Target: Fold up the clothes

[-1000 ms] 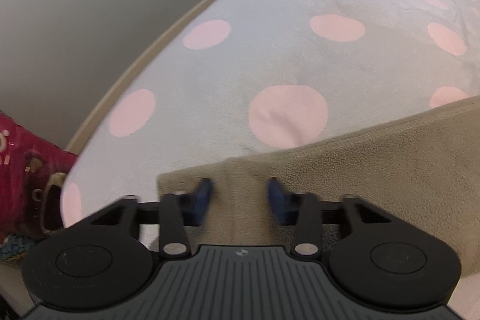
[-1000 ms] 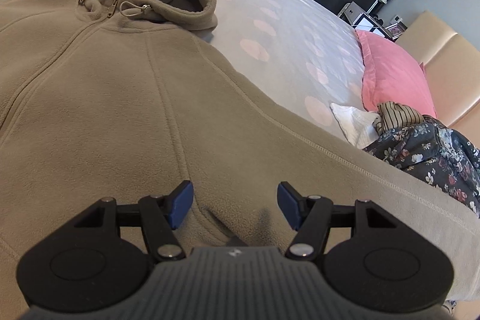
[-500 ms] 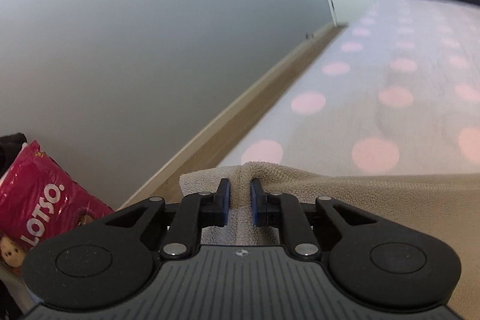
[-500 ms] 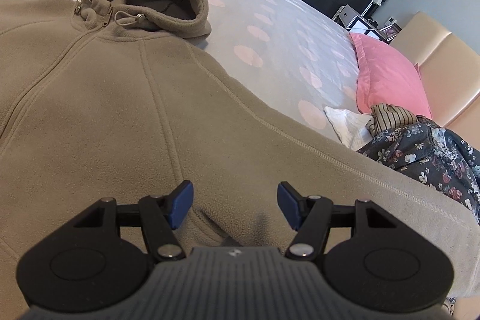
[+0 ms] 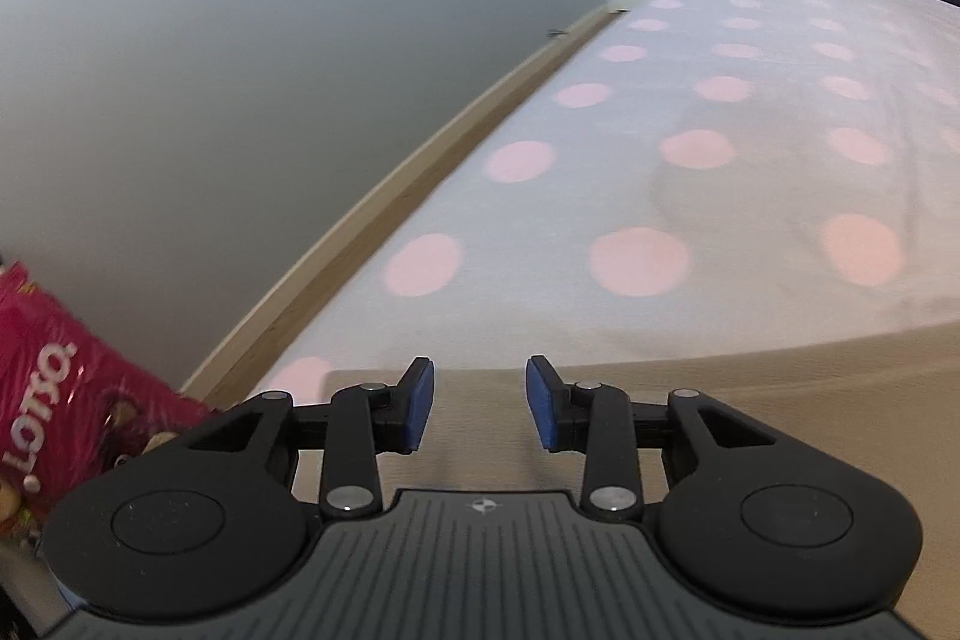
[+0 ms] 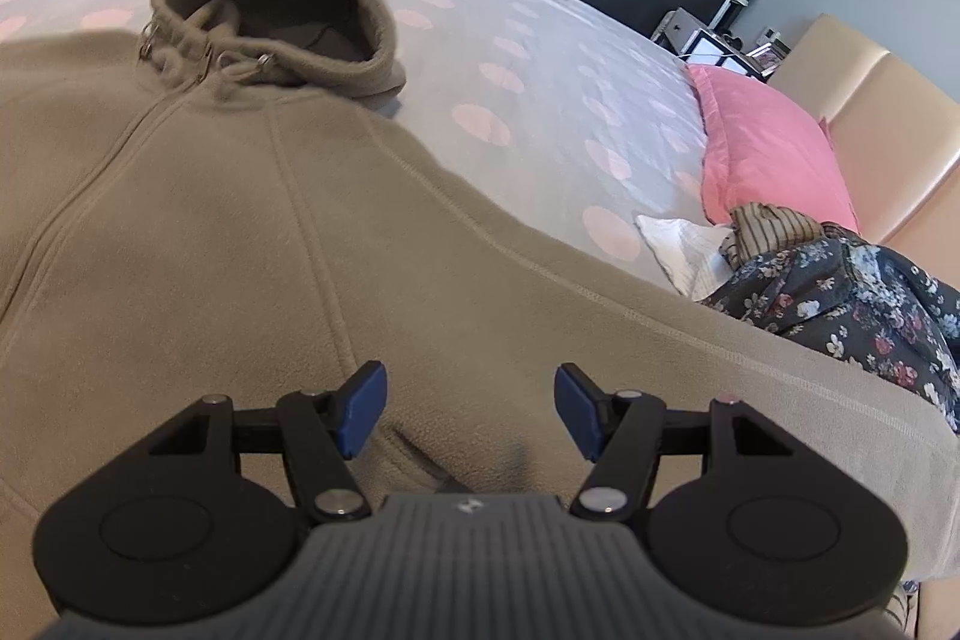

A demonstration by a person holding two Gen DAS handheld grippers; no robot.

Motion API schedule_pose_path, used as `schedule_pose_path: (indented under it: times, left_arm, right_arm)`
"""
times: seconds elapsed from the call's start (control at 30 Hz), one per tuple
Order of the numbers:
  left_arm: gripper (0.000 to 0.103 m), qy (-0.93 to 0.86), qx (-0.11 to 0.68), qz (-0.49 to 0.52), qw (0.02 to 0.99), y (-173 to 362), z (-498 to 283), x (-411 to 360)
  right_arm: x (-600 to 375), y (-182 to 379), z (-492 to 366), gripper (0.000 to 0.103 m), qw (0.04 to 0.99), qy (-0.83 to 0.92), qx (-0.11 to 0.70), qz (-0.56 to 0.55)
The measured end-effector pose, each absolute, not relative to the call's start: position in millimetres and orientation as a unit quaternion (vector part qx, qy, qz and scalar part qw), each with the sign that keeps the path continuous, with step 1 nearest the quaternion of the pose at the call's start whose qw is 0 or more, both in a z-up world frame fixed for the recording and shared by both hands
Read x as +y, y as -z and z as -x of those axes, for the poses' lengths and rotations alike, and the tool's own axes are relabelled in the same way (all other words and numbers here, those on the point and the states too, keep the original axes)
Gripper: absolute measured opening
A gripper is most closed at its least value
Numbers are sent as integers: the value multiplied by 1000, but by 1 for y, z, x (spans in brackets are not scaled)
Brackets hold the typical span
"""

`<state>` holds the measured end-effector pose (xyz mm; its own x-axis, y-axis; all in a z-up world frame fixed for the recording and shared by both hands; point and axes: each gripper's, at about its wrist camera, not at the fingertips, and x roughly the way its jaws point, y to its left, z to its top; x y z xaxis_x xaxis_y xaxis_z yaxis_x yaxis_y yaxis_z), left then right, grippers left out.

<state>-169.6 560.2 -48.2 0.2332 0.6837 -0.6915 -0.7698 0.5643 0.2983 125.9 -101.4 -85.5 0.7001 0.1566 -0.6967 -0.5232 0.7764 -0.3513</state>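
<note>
**Fleece hoodie spread flat on bed; both grippers released**

The tan fleece hoodie (image 6: pixel 252 232) lies front-up on the bed (image 6: pixel 540 58), which carries a pale cover with pink dots. The zip runs down the chest, the hood (image 6: pixel 282 22) lies open at the far end, and one sleeve (image 6: pixel 690 340) extends toward the right edge of the right wrist view.

Left gripper (image 5: pixel 479 403): the jaws have just been opening and now stand apart. The hoodie's edge (image 5: pixel 750 400) lies flat beneath them; the blue pads (image 5: pixel 420 403) do not press on the fabric.

Right gripper (image 6: pixel 468 412): jaws spread wide over the lower chest of the hoodie, with a small ridge of fleece below the gap. The pads do not pinch it.

A pink pillow (image 6: pixel 774 154), a white cloth (image 6: pixel 684 244), a striped garment (image 6: pixel 774 226) and a dark floral garment (image 6: pixel 852 304) lie together near the sleeve. A red printed bag (image 5: pixel 66 400) sits off the bed beside a wooden bed frame (image 5: pixel 384 214).
</note>
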Motion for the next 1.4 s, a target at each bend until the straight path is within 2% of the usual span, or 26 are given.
schedule_pose_path:
  times: [0.2,0.27,0.4,0.5,0.63,1.23,1.33,1.4]
  left_arm:
    - [32,-387,409,25,826,24,116,503]
    - [32,-360,405,18,840,15,98,481]
    - [32,-311,390,16,867,-2,67,437]
    - [32,-274,378,31,884,-13,44,410]
    - [41,-238,365,43,899,-19,16,380]
    - [44,-178,388,32,903,15,-124,331]
    - [46,-175,385,49,905,18,-148,338]
    - [46,-174,380,68,906,18,-164,346]
  right_arm:
    - [-140,51,-143,61,911,-173,333,173]
    - [-155,41,-147,51,917,-170,330,143]
    - [-180,24,-152,41,924,-181,321,100]
    - [-195,11,-156,42,928,-189,311,77]
    - [-204,6,-167,42,928,-189,313,66]
    - [-164,41,-282,40,888,-230,392,78]
    - [-151,51,-305,43,878,-237,412,58]
    - [-142,58,-322,51,870,-244,427,30]
